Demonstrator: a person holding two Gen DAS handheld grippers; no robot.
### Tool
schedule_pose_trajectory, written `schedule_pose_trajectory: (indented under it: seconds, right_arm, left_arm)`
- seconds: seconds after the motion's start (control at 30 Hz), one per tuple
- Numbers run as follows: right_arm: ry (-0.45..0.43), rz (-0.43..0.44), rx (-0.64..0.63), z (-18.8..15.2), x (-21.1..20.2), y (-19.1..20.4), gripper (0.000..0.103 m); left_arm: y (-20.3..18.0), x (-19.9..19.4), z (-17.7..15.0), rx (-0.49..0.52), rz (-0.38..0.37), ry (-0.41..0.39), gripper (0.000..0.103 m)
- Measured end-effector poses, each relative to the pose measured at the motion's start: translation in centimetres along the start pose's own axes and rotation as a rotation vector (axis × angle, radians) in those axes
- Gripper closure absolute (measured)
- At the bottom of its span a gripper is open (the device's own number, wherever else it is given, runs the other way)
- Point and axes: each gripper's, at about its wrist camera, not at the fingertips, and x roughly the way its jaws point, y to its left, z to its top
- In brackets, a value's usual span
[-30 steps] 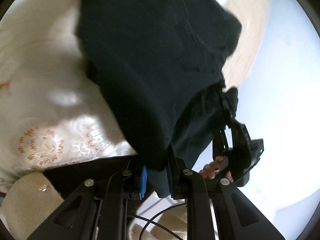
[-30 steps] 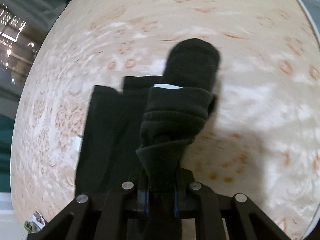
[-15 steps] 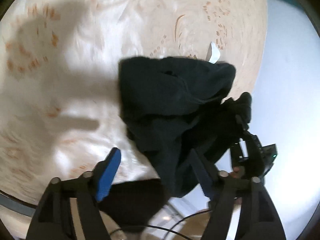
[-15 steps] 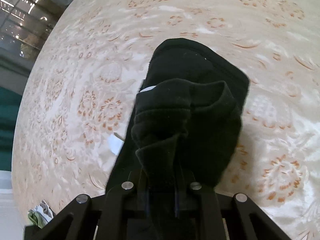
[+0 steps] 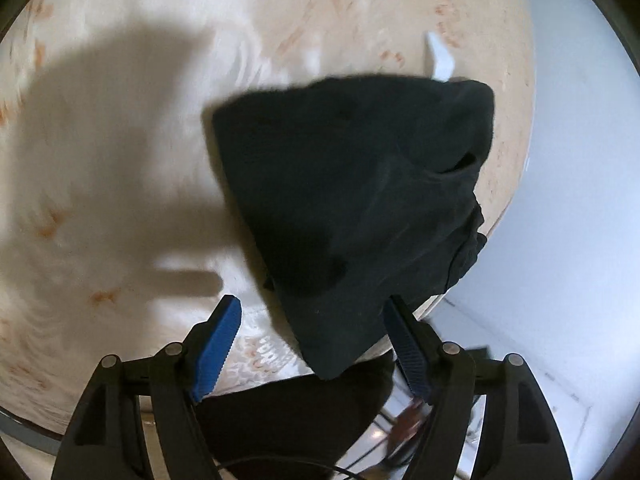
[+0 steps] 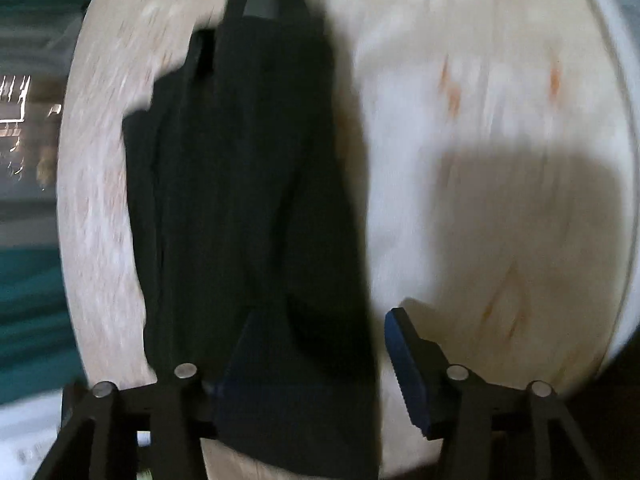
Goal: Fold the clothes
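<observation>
Black garment (image 5: 352, 200) folded into a lumpy bundle, lying on the cream tablecloth (image 5: 120, 140) with its faded orange floral pattern. Sits toward the right edge of the round table in the left wrist view, near corner drooping over the table's near rim. Runs as a long dark strip up the left half of the table in the right wrist view (image 6: 240, 184), near end spilling off the rim there too. White tag (image 5: 440, 60) poking out at the far edge of the bundle, too small and blurred to read any writing. Grey rectangular patch (image 6: 260, 5) at the far end of the strip in the right wrist view, also unreadable, no brand to make out.

Left gripper (image 5: 312, 344) spread wide, blue-padded fingers (image 5: 218, 348) well apart, gripping nothing; cloth corner hanging down between them, right pad partly tucked behind the fabric, can't tell if touching. Right gripper (image 6: 320, 360) likewise spread wide and not clamped on anything, right blue pad (image 6: 408, 372) clear over bare tablecloth, left finger hidden under or behind the dark cloth. Pretty heavy motion blur in the right wrist view, so fine detail lost.

Big soft shadows on the tablecloth in both views. Pale floor (image 5: 580, 240) off to the right of the table, something teal (image 6: 28, 320) on the left in the right wrist view.
</observation>
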Motion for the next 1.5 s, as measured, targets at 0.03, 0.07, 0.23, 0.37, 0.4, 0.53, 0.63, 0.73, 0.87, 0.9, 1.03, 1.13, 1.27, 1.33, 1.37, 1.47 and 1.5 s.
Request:
schedule_pose_trajectory:
  seconds: [0.03,0.07,0.23,0.37,0.4,0.53,0.63,0.73,0.87,0.9,1.03,1.13,1.27,1.33,1.37,1.47,1.5]
  right_arm:
    - [0.026,-0.013,-0.023,-1.0,0.5,0.2,0.045]
    - [0.050,-0.022,-0.033,-1.5,1.2,0.3,0.044]
    - [0.150,-0.026,-0.041,-3.3,4.3,0.5,0.044]
    - [0.151,-0.014,-0.035,-4.2,4.5,0.5,0.045]
    - [0.149,0.004,-0.025,-4.6,4.3,0.3,0.057]
    - [0.119,0.156,0.065,-5.8,3.1,-0.9,0.091]
    - [0.078,0.347,0.153,-6.7,1.4,-1.5,0.093]
    - [0.059,0.480,0.197,-7.4,0.0,-1.6,0.093]
    - [0.105,0.460,0.173,-8.2,-0.7,-0.5,0.093]
    - [0.132,0.453,0.150,-8.9,-0.5,0.2,0.093]
    - [0.211,0.480,0.138,-9.6,0.3,1.3,0.093]
    - [0.207,0.547,0.208,-8.5,-0.2,0.2,0.093]
    - [0.124,0.616,0.287,-6.1,-2.5,-1.7,0.094]
    - [0.065,0.684,0.368,-4.6,-4.0,-3.7,0.094]
    - [0.029,0.701,0.406,-3.8,-4.4,-4.4,0.094]
    - [-0.057,0.709,0.487,-1.7,-5.4,-7.1,0.094]
    - [-0.066,0.699,0.507,-1.2,-5.3,-7.9,0.093]
  left_arm:
    - [0.3,0.3,-0.2,-0.019,-0.018,-0.004,0.026]
    - [0.5,0.5,-0.3,-0.039,-0.037,-0.009,0.025]
    - [0.4,2.4,-0.4,-0.065,-0.061,-0.017,0.025]
    - [0.5,3.9,0.0,-0.076,-0.039,-0.006,0.041]
    - [0.3,4.1,0.1,-0.070,-0.025,-0.008,0.050]
    - [-1.6,2.8,0.1,0.021,0.008,-0.055,0.086]
    - [-3.4,1.1,0.1,0.098,0.012,-0.107,0.089]
    - [-5.1,-0.8,-0.2,0.146,0.006,-0.144,0.091]
    - [-6.0,-3.0,-0.8,0.184,0.116,-0.184,0.091]
    - [-6.2,-3.6,-0.9,0.196,0.153,-0.201,0.091]
    - [-8.7,-4.4,-0.9,0.294,0.293,-0.233,0.091]
    - [-12.6,-3.2,-0.5,0.419,0.391,-0.236,0.091]
    - [-19.8,0.7,-0.1,0.595,0.453,-0.215,0.091]
    - [-23.5,3.8,0.3,0.645,0.464,-0.189,0.091]
    - [-25.0,5.4,0.7,0.656,0.470,-0.173,0.091]
    - [-28.1,10.4,2.2,0.666,0.532,-0.109,0.091]
    - [-28.7,12.0,2.9,0.652,0.545,-0.080,0.089]
